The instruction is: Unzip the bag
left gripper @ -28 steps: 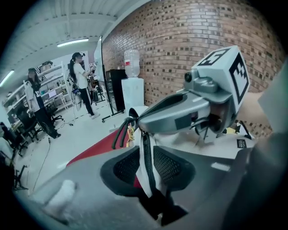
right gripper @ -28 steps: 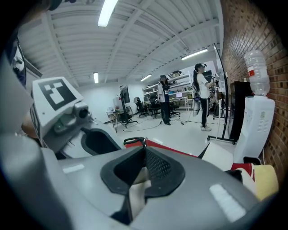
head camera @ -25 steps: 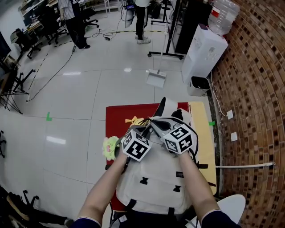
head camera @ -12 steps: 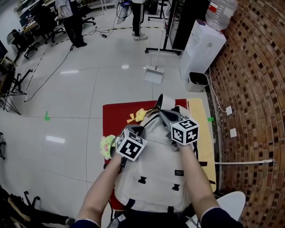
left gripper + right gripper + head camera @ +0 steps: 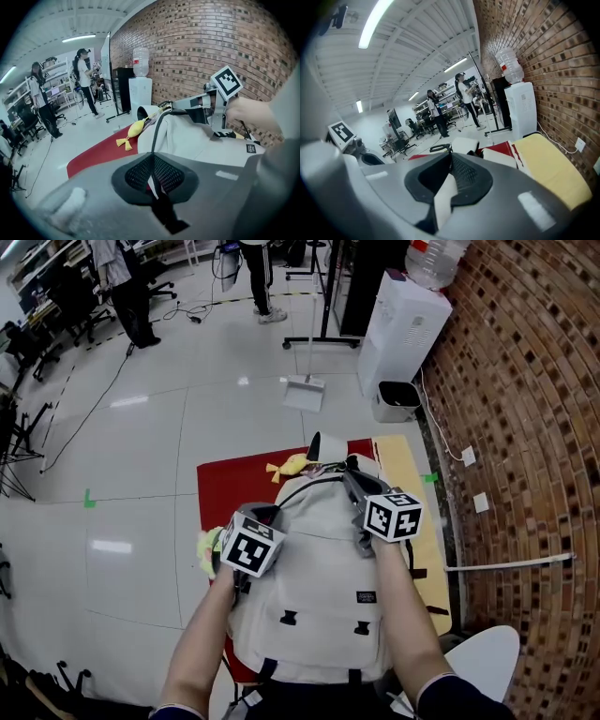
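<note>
Left gripper (image 5: 154,177) jaws are clenched on the black zipper (image 5: 157,125) at the cream backpack's (image 5: 319,601) 10 o'clock edge. Right gripper (image 5: 446,186) jaws grasp the cream backpack's fabric at 1 o'clock.

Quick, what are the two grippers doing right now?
Left hand-held gripper: shut on the backpack zipper.
Right hand-held gripper: shut on the backpack fabric.

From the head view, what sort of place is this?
Probably a lab or workshop-style office: a bare brick wall, a water dispenser on a glossy tiled floor, and office chairs along the far side.
</note>
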Available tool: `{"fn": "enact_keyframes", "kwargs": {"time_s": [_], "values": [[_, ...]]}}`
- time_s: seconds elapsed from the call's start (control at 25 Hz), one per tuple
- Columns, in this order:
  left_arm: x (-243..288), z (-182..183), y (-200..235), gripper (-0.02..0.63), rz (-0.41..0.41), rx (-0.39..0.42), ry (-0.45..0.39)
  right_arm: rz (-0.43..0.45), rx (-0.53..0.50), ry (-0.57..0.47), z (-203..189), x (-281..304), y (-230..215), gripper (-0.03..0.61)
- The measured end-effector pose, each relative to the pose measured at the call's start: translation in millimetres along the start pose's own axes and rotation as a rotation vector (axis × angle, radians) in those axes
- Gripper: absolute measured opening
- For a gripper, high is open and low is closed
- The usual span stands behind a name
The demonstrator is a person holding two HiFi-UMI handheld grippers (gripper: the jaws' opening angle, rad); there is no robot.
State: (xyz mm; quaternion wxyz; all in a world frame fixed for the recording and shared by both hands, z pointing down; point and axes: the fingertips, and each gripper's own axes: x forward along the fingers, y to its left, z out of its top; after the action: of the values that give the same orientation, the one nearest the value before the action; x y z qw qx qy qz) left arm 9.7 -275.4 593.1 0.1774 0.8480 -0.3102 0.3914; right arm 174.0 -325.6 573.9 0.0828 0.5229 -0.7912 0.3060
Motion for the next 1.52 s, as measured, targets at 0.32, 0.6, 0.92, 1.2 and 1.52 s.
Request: {"fn": "enact_keyframes", "kwargs": {"time_s": [0.32, 0.6, 0.92, 1.2, 1.52], "values": [[-5.3, -6.9, 7.2, 0.015, 0.022, -0.007, 0.019, -0.077, 0.048, 0.004, -7.6, -32.7, -36.5, 0.021], [-3.9, -10.8, 9.3, 0.015, 0.034, -0.013, 0.032, -0.132, 0.087, 0.019, -17.9, -62.8, -64.6, 0.021], [-1.0, -16.7, 12.0, 0.015, 0.042, -0.03, 0.045, -0.152, 0.115, 0.046, -34.8, -93.5, -87.5, 0.021], [3.2, -17.0, 7.3, 0.015, 0.054, -0.03, 0.058, -0.134, 0.142, 0.045, -47.4, -103.8, -94.4, 0.021], [-10.2, 47.3, -15.4, 0.115, 0.074, 0.092, -0.104, -0.064, -0.054, 0.062, -36.9, -114.3, -97.2, 0.072]]}}
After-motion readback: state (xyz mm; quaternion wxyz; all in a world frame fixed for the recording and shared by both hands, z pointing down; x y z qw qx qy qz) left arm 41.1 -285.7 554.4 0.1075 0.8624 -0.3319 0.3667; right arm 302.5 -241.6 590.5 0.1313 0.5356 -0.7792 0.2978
